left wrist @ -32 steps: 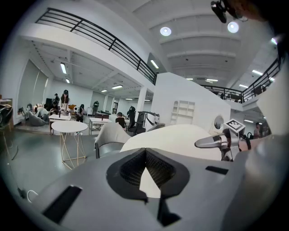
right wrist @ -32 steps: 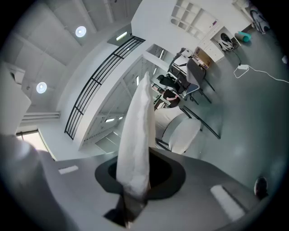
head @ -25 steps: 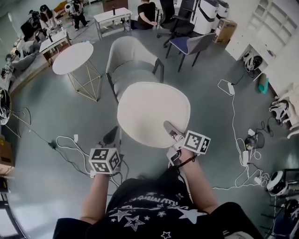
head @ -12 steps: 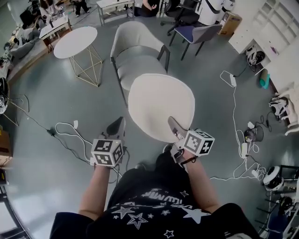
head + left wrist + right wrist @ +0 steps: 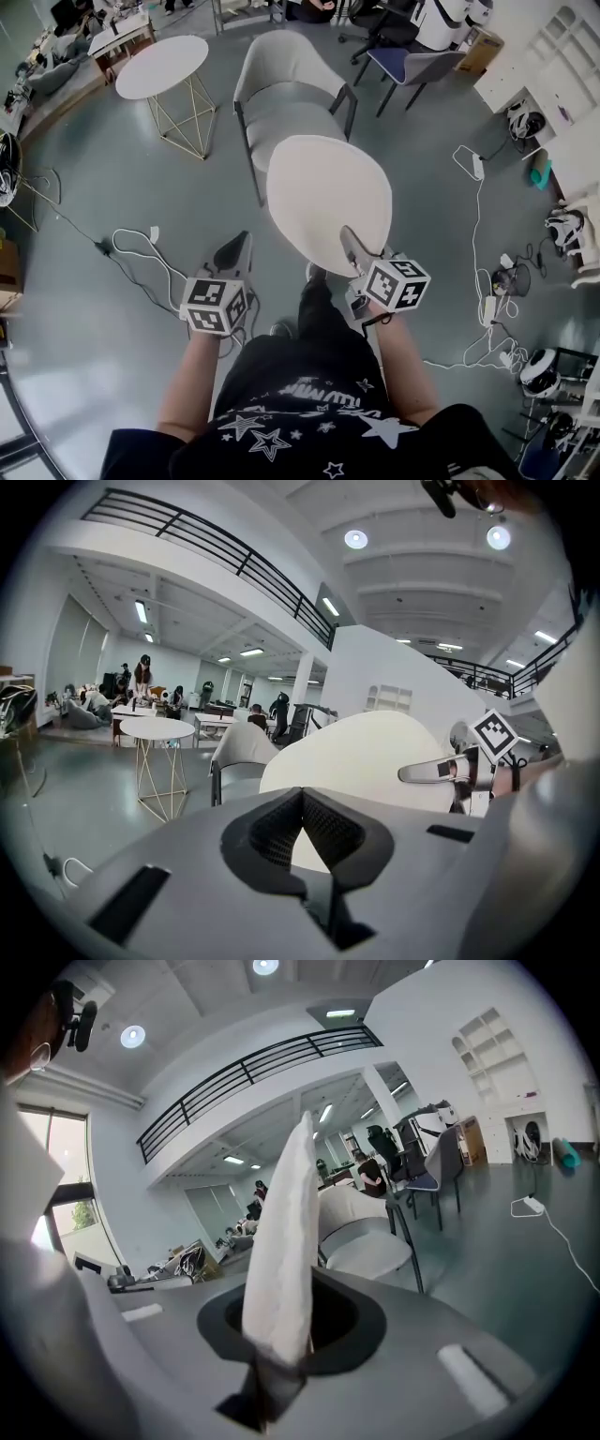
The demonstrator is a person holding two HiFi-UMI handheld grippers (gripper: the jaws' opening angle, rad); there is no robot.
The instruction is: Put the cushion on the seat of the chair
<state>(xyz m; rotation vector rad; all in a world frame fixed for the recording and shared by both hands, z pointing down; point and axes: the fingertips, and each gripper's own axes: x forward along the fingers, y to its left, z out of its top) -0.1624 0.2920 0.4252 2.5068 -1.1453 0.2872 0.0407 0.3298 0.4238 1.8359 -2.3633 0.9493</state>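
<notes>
Moved since a second ago: the cushion (image 5: 323,197) has travelled toward the chair (image 5: 281,105), and its far edge now overlaps the seat's front in the head view.

- One cushion, white and rounded, held clear of the floor.
- One pale chair, seat bare.
- Two tongs.
  - Right tongs (image 5: 352,242): pinching the cushion's near rim, with the cushion reaching away from them toward the chair.
  - Left tongs (image 5: 239,246): pressed together, holding nothing, apart from the cushion on its left side.
- One round white worktop (image 5: 162,66) on wire legs, left of the chair.
- One dark-seated chair (image 5: 412,66) beyond, to the right.
</notes>
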